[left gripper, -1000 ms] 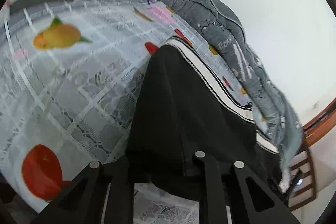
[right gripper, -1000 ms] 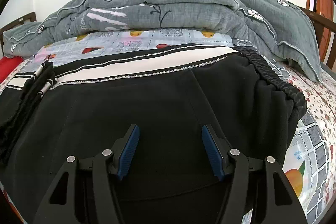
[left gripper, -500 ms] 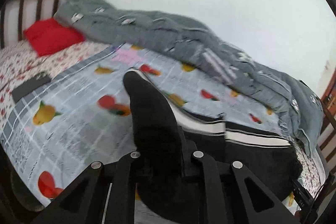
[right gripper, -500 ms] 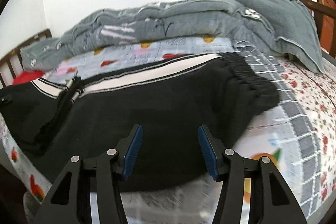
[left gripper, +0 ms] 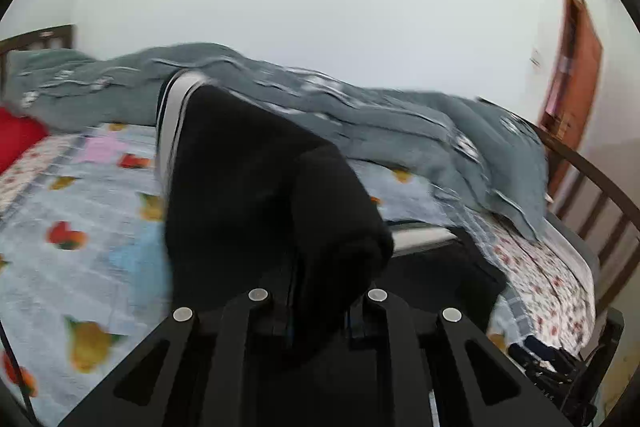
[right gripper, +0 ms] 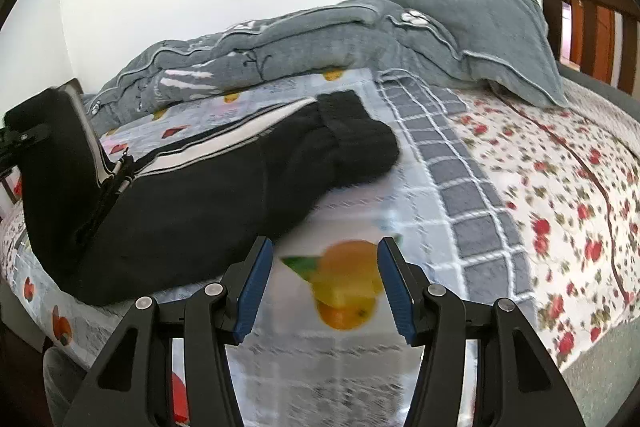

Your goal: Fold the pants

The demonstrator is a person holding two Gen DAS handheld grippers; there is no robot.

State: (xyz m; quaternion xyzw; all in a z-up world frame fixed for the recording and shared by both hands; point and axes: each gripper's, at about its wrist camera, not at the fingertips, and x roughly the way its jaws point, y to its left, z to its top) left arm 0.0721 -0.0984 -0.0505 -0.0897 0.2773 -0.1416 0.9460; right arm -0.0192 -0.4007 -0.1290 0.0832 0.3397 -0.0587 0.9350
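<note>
The black pants (right gripper: 224,195) lie on the bed (right gripper: 520,211), in front of the gray blanket (right gripper: 360,39). The left gripper (left gripper: 316,311) has its fingers pinched on one pants end, lifted above the bed. The right gripper (right gripper: 325,283) hangs beside the pants, fingers (right gripper: 254,285) wide apart, holding nothing.

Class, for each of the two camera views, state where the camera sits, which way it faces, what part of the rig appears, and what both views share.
Left wrist: sits on the left gripper, facing across the bed toward the grey quilt; its fingers clamp a lifted end of the black pants.
Right wrist: sits on the right gripper, low over the bedsheet, open and empty.
Shared: pants, quilt, sheet, and the wooden door.
</note>
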